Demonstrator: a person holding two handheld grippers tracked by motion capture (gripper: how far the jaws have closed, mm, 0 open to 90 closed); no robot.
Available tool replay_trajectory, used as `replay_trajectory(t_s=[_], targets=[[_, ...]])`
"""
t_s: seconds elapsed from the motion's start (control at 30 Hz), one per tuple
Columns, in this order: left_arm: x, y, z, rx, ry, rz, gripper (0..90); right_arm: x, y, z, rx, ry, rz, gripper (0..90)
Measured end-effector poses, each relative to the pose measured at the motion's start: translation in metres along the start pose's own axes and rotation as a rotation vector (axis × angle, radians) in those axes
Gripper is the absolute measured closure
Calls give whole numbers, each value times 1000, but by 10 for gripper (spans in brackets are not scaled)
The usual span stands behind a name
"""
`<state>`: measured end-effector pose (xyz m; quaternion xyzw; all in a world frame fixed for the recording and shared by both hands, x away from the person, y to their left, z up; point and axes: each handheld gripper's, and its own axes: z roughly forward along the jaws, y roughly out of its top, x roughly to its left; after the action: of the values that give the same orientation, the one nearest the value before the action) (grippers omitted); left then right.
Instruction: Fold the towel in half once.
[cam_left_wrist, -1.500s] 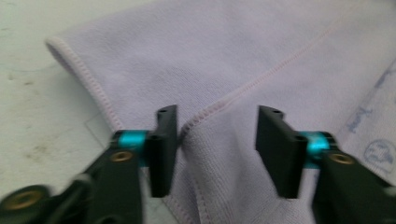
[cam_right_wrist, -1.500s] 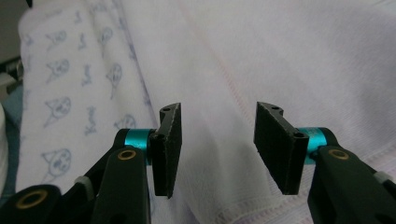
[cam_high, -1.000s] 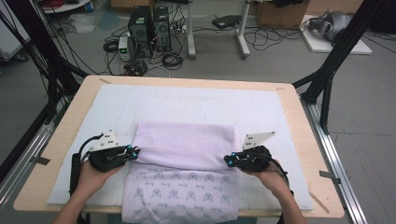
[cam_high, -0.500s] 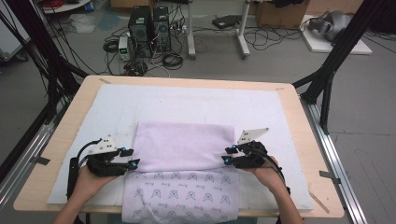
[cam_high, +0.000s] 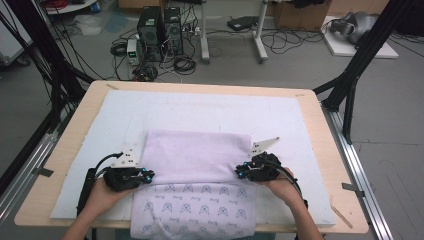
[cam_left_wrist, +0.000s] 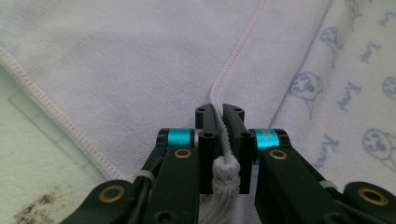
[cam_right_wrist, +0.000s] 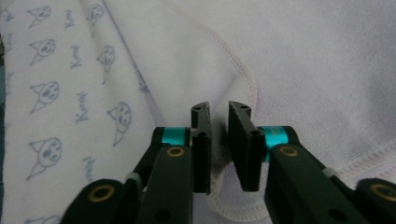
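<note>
- High view: lilac towel (cam_high: 195, 165) lies on the white mat (cam_high: 210, 112) at the table's (cam_high: 320, 125) near edge. Its far half is folded back over itself, plain side up; the cat-print side shows nearest the person and hangs over the near edge. Left gripper (cam_high: 145, 176) and right gripper (cam_high: 241, 172) sit at opposite ends of the folded flap's near hem, likely so both corners lift evenly for the next fold.
- Left gripper view: jaws have just been closing and now stand nearly together, clamped on a bunched roll of the towel's stitched hem (cam_left_wrist: 225, 171). Grip looks firm.
- Right gripper view: jaws have just been closing too; a narrow gap remains, with the towel's hemmed corner (cam_right_wrist: 219, 163) down between them. Pads appear to pinch it, though contact is shadowed. Printed side lies to the left.
</note>
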<state>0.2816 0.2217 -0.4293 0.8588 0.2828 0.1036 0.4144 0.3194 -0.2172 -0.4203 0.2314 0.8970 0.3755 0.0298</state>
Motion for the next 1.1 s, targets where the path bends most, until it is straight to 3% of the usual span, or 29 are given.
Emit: replay_trajectory(t_s=[0.1,0.27,0.37,0.47,0.57,0.63,0.7,0.83,0.93,1.1], targets=[[-2,3,-11,-63,14,-10,848,4,1,-9,-29,-6,-18,835],[-9,11,-25,-117,30,7,848,11,-1,-33,-95,-24,-35,843],[-17,10,-30,-126,12,15,851,18,-6,-46,-128,-19,-37,843],[-25,2,-32,-112,-8,25,852,29,-16,-49,-111,-5,-50,844],[-36,-8,-38,-104,-54,46,824,40,-29,-51,-121,55,-53,832],[-41,-11,-42,-94,-86,57,691,45,-35,-52,-96,128,-51,752],[-41,-10,-45,-84,-97,66,623,45,-36,-51,-63,141,-51,697],[-31,3,-45,-103,-65,47,536,29,-28,-52,-122,93,-21,632],[-14,15,-36,-112,-7,12,499,9,-17,-47,-144,24,8,594],[26,28,-9,-113,128,-68,462,-29,1,-32,-138,-98,58,530]])
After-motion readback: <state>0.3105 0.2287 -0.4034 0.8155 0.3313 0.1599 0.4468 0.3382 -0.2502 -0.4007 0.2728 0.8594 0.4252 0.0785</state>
